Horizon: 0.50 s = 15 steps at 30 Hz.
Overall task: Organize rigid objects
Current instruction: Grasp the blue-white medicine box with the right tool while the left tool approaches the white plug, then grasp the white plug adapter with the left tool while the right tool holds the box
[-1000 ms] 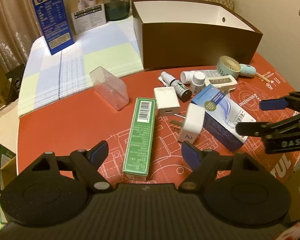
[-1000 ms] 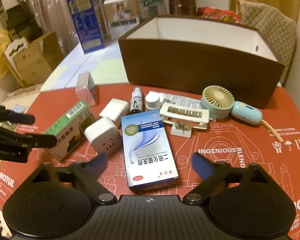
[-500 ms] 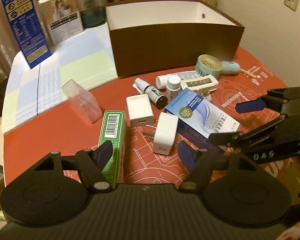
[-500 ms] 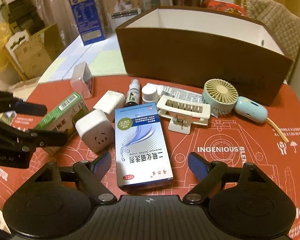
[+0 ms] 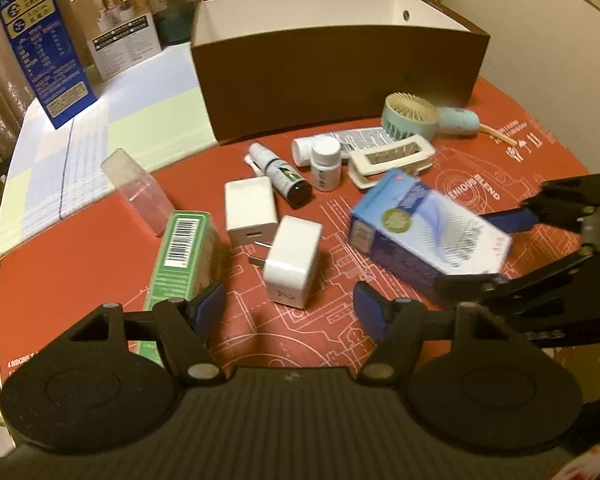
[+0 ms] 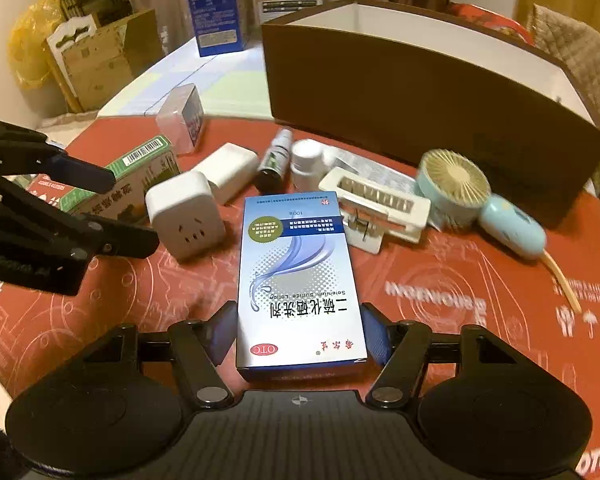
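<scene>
My right gripper has its jaws closing on the near end of a blue-and-white medicine box, and both blue pads touch the box's long sides. In the left wrist view that box sits tilted and blurred between the right gripper's fingers. My left gripper stands open low over the red mat, with a white plug adapter just ahead of its fingertips and a green box beside its left finger. An open brown bin with a white inside stands behind the pile.
A white charger, a dark spray bottle, a white pill bottle, a white clip, a teal hand fan and a clear plastic case lie on the mat. Tall cartons stand at the back left.
The right gripper came down around the blue box and its jaws narrowed onto its sides; the box now looks tilted. The left gripper shifted right, from over the green box towards the white adapter.
</scene>
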Available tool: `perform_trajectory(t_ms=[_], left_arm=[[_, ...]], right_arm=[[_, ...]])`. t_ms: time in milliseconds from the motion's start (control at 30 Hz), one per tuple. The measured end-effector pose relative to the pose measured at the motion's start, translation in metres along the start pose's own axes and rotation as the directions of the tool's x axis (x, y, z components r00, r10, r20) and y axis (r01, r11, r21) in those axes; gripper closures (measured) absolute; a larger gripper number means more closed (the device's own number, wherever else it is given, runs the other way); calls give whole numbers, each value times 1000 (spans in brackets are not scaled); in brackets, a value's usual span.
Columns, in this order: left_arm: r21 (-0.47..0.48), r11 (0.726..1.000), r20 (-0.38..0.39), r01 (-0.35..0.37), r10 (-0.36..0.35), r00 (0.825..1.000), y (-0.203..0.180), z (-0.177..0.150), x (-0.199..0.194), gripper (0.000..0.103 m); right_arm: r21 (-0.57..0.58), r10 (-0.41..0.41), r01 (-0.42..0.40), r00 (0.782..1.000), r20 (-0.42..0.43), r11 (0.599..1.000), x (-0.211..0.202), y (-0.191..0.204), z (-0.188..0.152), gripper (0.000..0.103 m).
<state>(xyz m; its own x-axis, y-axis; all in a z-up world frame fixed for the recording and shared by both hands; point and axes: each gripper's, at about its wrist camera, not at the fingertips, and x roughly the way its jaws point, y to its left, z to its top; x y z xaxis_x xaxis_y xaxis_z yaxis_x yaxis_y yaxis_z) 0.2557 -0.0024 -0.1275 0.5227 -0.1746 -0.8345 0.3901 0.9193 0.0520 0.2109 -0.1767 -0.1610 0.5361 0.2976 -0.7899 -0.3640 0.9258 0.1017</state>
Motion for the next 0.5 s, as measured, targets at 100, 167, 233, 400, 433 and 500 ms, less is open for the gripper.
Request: perform_trajectory(t_ms=[100,167,233,400,433,500], left_arm=[[8,1000,2,2,-2,1000,-2,-1,4,38],[12,1000,2,4,-4,1000,-3,-2,7,38],[20,1000,4,2,-2,1000,-3,-1,10,41],[30,1000,14,-3,3,1000,-4,2,17,50],[32,999,17,-5,4,1000,-5,2,18,53],[36,999,22,-7,6,1000,-6,2,19,60]], right_arm=[[13,-14,14,1000,8,1000,-15,-7,-14,41],[27,-44,44,999,16,999,-24,-10,-24,41],[56,-61,59,998,27,997,-32,-14,-31,41],[201,-173,160,984,49,967,-52,-29,-49,42],[229,-197,181,979,48,956,-53,-33,-51,42],[273,-244,225,969,35,935,-54,-40,-55,41]])
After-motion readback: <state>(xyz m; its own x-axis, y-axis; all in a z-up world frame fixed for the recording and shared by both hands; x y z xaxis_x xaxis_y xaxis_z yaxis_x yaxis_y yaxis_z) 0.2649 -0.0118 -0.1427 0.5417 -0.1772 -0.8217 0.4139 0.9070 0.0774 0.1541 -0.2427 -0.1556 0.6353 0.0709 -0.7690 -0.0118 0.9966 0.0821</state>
